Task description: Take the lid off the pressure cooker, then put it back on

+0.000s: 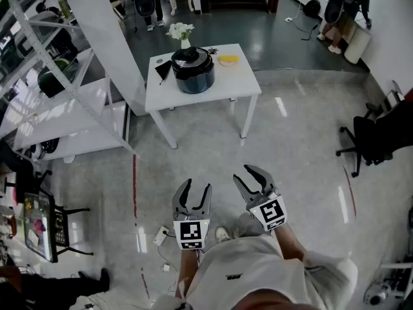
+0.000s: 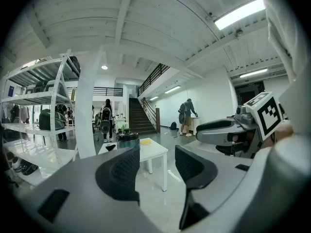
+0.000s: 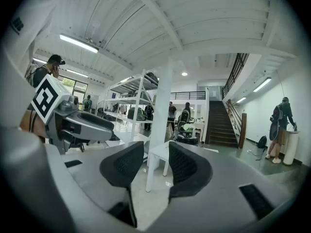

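The dark pressure cooker (image 1: 193, 70) stands on a small white table (image 1: 239, 82) across the floor, with its black lid (image 1: 191, 57) seated on top. Both grippers are held low in front of me, far short of the table. My left gripper (image 1: 197, 187) is open and holds nothing. My right gripper (image 1: 245, 176) is also open and holds nothing. In the left gripper view the cooker (image 2: 128, 140) is small and distant past the jaws (image 2: 158, 161). The right gripper view shows the cooker (image 3: 187, 140) beyond its jaws (image 3: 156, 161).
A vase of white flowers (image 1: 181, 32), a yellow item (image 1: 228, 60) and a black item (image 1: 162, 68) share the table. White shelving (image 1: 58, 108) and a white pillar (image 1: 110, 37) stand to the left, and a black office chair (image 1: 371, 137) to the right. A power strip (image 1: 161, 236) lies by my feet. People stand in the background.
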